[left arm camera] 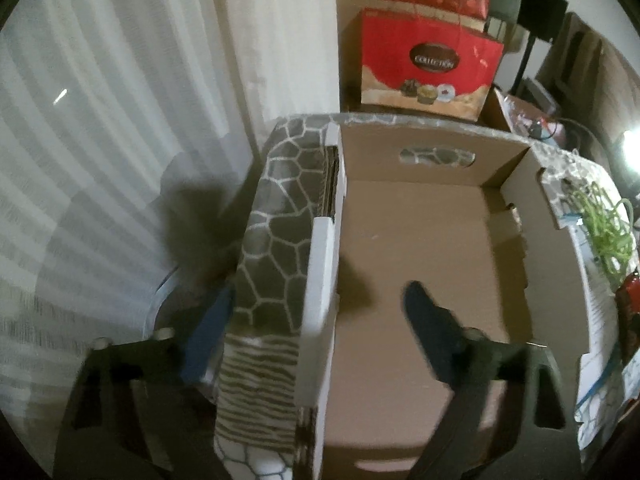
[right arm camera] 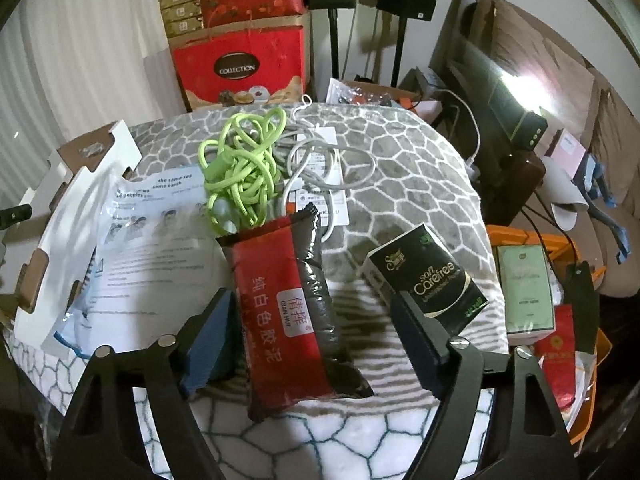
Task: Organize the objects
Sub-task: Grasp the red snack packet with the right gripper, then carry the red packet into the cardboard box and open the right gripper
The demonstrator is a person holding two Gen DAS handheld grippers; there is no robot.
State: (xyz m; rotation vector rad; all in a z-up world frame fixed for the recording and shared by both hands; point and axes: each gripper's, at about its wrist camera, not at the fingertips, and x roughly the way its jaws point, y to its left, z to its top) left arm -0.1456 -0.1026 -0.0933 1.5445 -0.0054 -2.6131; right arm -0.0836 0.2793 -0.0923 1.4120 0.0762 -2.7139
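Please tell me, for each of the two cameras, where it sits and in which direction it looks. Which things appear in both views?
Left wrist: sits on the left gripper, looks forward and down into the cardboard box; its open fingers straddle the box's left wall.
Right wrist: sits on the right gripper, looks forward over the patterned blanket; its open fingers flank the red and black packet.
Shared: the green cord, the red COLLECTION bag, the blanket.

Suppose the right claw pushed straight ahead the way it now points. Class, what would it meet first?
Most likely the red and black packet, which already lies lengthwise between the open right claw's fingers. Beyond it sits the green cord tangle. Depth is uncertain in this fisheye view.
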